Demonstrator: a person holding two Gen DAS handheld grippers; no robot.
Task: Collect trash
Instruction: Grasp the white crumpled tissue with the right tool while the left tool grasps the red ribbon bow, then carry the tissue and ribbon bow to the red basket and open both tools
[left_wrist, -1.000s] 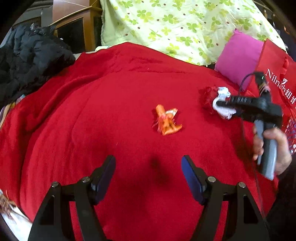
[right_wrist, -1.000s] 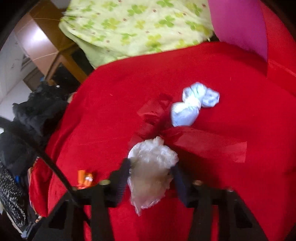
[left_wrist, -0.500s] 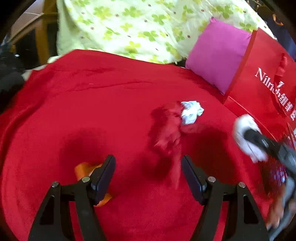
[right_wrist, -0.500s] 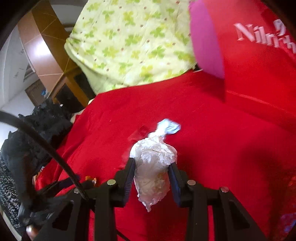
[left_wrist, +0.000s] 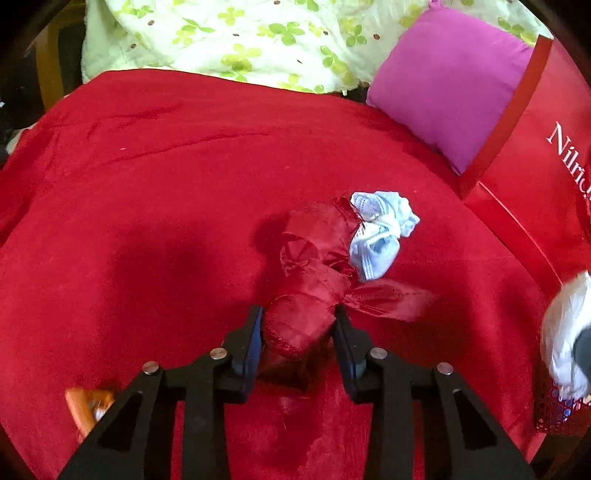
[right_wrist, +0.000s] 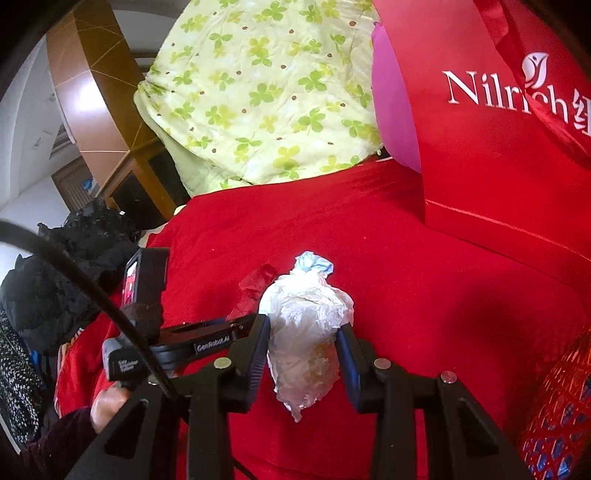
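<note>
My left gripper (left_wrist: 297, 325) is shut on the near end of a crumpled dark red ribbon (left_wrist: 314, 280) lying on the red blanket (left_wrist: 147, 221). A white and blue crumpled wad (left_wrist: 380, 232) lies just beyond the ribbon, touching it. An orange wrapper (left_wrist: 86, 406) lies at the lower left. My right gripper (right_wrist: 303, 332) is shut on a crumpled white plastic wad (right_wrist: 306, 332), held above the blanket; the wad also shows in the left wrist view (left_wrist: 565, 332) at the right edge.
A red paper bag (right_wrist: 498, 147) marked "Nilrich" stands at the right, with a pink cushion (left_wrist: 447, 81) behind it. A green clover quilt (left_wrist: 258, 37) lies at the back. A red mesh basket (right_wrist: 554, 413) sits at the lower right. Black clothing (right_wrist: 66, 277) is piled at the left.
My left gripper has swung right past the orange wrapper to the red ribbon and closed on it. My right gripper has lifted the white wad and carried it right, toward the red bag.
</note>
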